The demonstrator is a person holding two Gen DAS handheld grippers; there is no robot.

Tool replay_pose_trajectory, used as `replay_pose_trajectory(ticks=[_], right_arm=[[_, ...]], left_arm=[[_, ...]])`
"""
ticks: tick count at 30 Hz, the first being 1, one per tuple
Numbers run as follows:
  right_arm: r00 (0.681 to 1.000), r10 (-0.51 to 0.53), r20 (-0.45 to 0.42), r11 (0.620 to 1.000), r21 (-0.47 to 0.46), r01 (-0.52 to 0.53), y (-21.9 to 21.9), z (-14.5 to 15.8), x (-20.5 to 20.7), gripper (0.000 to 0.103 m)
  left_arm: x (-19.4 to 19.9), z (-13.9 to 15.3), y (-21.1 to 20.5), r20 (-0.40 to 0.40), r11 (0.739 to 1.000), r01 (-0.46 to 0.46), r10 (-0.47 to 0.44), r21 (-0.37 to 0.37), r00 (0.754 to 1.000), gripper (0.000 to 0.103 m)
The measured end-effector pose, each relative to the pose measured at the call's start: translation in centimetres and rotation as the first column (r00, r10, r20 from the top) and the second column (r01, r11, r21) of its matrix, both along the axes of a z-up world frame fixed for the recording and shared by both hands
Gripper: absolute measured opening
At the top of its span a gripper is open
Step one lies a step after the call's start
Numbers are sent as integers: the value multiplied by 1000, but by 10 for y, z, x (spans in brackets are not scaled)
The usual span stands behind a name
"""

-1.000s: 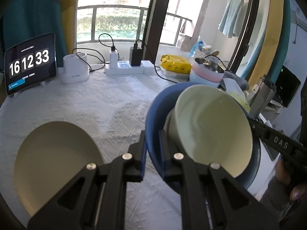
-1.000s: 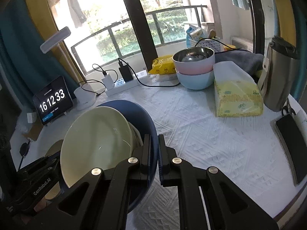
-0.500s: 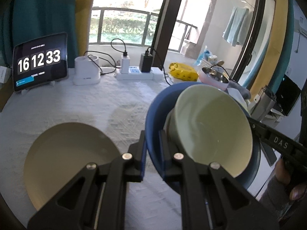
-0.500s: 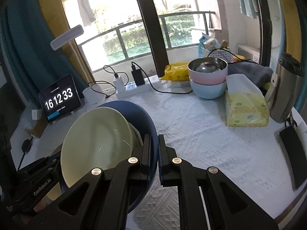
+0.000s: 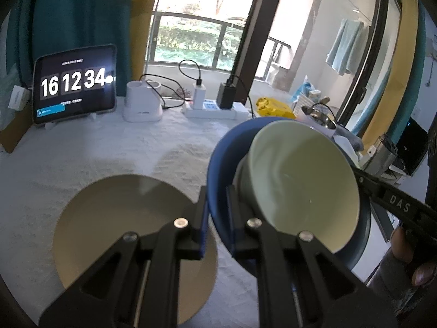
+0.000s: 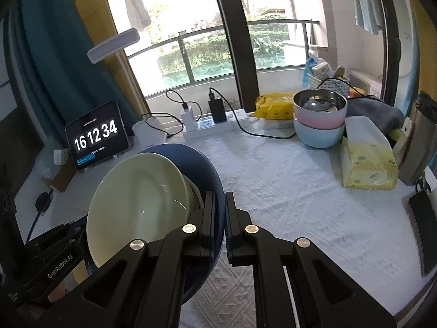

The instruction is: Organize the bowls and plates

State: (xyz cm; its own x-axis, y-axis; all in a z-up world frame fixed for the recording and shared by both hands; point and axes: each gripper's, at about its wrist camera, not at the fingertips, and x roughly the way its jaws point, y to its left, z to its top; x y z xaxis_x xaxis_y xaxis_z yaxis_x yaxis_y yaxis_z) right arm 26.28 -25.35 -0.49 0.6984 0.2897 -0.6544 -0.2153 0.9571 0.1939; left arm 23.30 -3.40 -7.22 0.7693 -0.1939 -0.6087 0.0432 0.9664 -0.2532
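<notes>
Two grippers clamp one blue bowl [image 5: 218,164] by opposite rims above the table [image 6: 286,191]: the left gripper [image 5: 217,205] on one side, the right gripper [image 6: 218,207] on the other. One pale bowl [image 5: 300,191] sits tilted inside it. Only the left view shows the one cream plate [image 5: 123,218] lying flat below. Only the right view shows two stacked bowls [image 6: 319,125], one tissue box [image 6: 366,161] and one phone [image 6: 423,224]. One clock [image 6: 97,135] stands behind, apart.

Both wrist views look down-forward, close over the table [image 5: 82,150], from opposite sides of the shared blue bowl [image 5: 218,164] [image 6: 202,169].
</notes>
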Motion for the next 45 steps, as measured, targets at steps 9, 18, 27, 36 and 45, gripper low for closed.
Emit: replay_pose_trajectory(ticks=[9,18,27,36,45], right_arm=[[999,34,-5,999,-15,-34,24,0,3,10],[998,62,-6,998,-26,-62,45,-1,4,10],[996,89,-7,995,-33,-90,64,2,4,10],[992,129,-18,991,-36,-129,87,-3,7,10],[985,165,-42,986,-32,-166,112,-11,12,10]], left_arm=[[-3,-2,21,-3,999,-34,34,-14,999,10],[-7,-4,42,-4,997,-64,64,-34,998,10],[-13,-3,59,-1,995,-93,93,-46,996,10],[-18,-6,80,-5,990,-136,136,-39,991,10],[-21,-11,101,-22,983,-179,178,-30,984,10]])
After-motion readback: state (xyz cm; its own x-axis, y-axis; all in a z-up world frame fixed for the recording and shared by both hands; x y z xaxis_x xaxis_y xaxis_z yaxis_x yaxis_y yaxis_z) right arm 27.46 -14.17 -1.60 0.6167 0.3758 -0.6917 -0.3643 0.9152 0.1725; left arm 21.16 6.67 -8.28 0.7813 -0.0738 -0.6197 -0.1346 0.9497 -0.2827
